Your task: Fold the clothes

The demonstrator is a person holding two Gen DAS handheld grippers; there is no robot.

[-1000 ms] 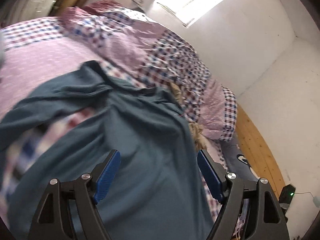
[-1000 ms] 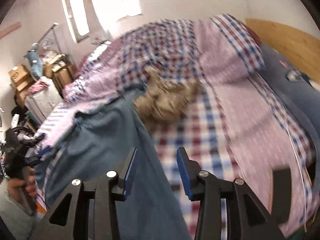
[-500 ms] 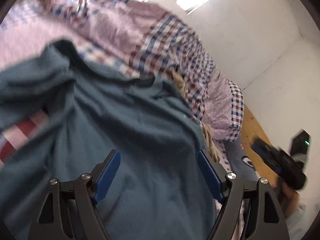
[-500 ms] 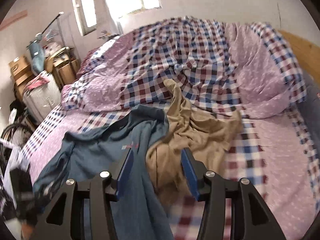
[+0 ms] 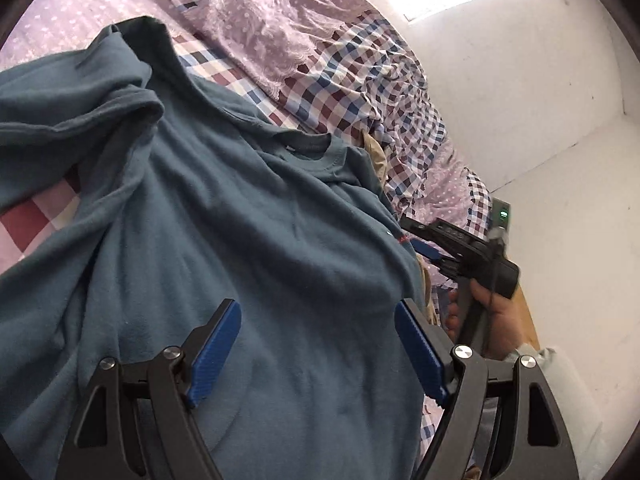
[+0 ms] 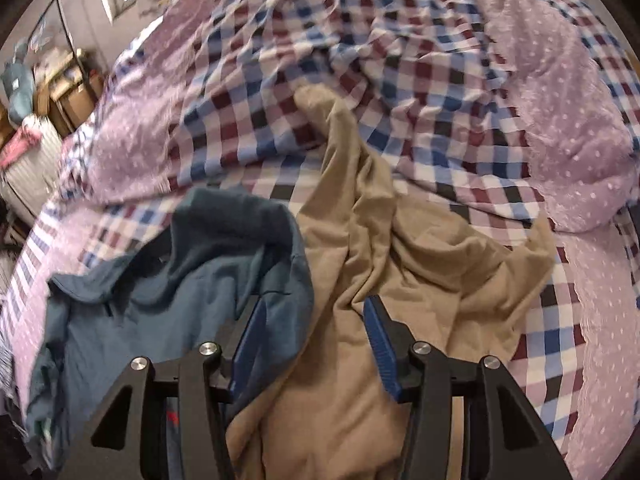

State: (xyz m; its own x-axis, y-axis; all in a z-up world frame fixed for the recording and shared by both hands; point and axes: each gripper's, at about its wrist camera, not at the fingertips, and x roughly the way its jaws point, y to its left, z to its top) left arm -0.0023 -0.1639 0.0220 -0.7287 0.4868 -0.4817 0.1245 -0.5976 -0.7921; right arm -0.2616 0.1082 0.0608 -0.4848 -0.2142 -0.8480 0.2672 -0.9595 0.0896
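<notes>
Left wrist view: left gripper [image 5: 316,344] hovering low over the teal T-shirt [image 5: 240,240], tongs wide apart, nothing between them; shirt spread loosely on the checked bedding [image 5: 352,80], wrinkled, collar up, a sleeve bunched at the far side; right gripper [image 5: 434,254] at the shirt's edge, held in a hand [image 5: 492,312]. Right wrist view: right gripper [image 6: 312,344] tongs apart, straddling the seam where teal T-shirt [image 6: 180,304] meets a crumpled tan garment [image 6: 400,280]. Likely laying-out stage; next calls for pinching the shirt's edges and pulling flat.
</notes>
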